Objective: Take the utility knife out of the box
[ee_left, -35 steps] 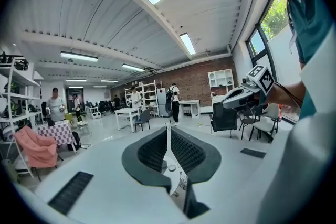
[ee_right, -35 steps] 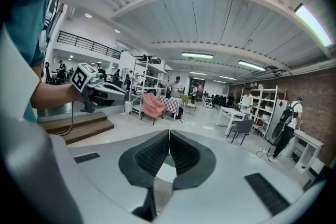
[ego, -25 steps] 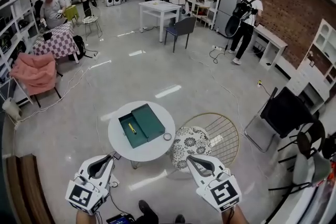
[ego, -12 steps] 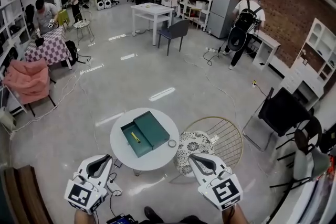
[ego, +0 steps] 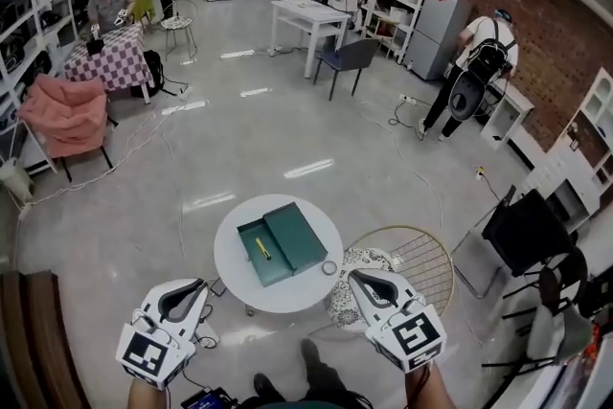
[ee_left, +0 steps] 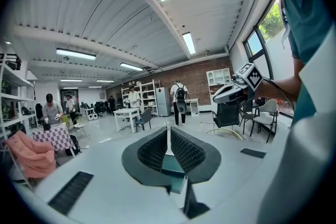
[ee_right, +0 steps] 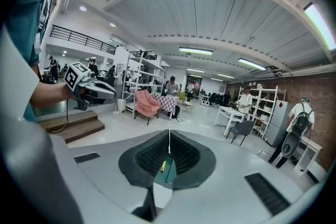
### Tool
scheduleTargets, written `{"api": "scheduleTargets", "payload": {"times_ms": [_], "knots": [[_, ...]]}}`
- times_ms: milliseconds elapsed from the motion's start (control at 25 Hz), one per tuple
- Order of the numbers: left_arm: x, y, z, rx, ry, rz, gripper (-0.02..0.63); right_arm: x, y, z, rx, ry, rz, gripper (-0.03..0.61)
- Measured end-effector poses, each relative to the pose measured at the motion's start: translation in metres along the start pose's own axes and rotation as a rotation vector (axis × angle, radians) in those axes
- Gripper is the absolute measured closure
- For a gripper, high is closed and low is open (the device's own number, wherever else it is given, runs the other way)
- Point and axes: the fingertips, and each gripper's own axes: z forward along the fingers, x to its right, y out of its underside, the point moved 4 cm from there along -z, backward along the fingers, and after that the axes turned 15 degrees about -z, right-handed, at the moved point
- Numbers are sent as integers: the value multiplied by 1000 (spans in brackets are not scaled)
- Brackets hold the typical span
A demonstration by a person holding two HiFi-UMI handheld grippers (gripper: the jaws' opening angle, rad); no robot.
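An open green box (ego: 281, 244) lies on a round white table (ego: 241, 278). A yellow utility knife (ego: 261, 249) rests in its tray. My left gripper (ego: 194, 286) hangs short of the table's near-left edge, shut and empty. My right gripper (ego: 356, 279) hangs off the table's near-right edge, also shut and empty. In the right gripper view the jaw tips (ee_right: 169, 132) meet, and the knife (ee_right: 163, 166) and box (ee_right: 168, 174) show below them. The left gripper view shows its tips (ee_left: 168, 128) closed over a glimpse of the box (ee_left: 172, 164).
A small tape ring (ego: 329, 268) lies on the table's right side. A gold wire chair (ego: 417, 254) with a patterned cushion (ego: 350, 287) stands right of the table, under my right gripper. A black chair (ego: 522, 230) is further right. My foot (ego: 311, 354) is below.
The person has stepped forward: the table and box have come slightly nearer and shifted right in the head view. Both grippers travelled along, still shut and empty.
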Motion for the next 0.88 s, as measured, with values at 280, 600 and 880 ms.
{"api": "scheduleTargets", "payload": {"times_ms": [280, 600, 880], "knots": [[-21, 8, 5, 11, -115, -27, 577, 20, 3, 70, 35, -140, -60, 540], [-55, 28, 23, 10, -212, -69, 577, 27, 17, 149, 25, -259, -81, 540], [-73, 39, 30, -17, -285, -116, 577, 32, 28, 200, 2, -351, -123, 540]]}}
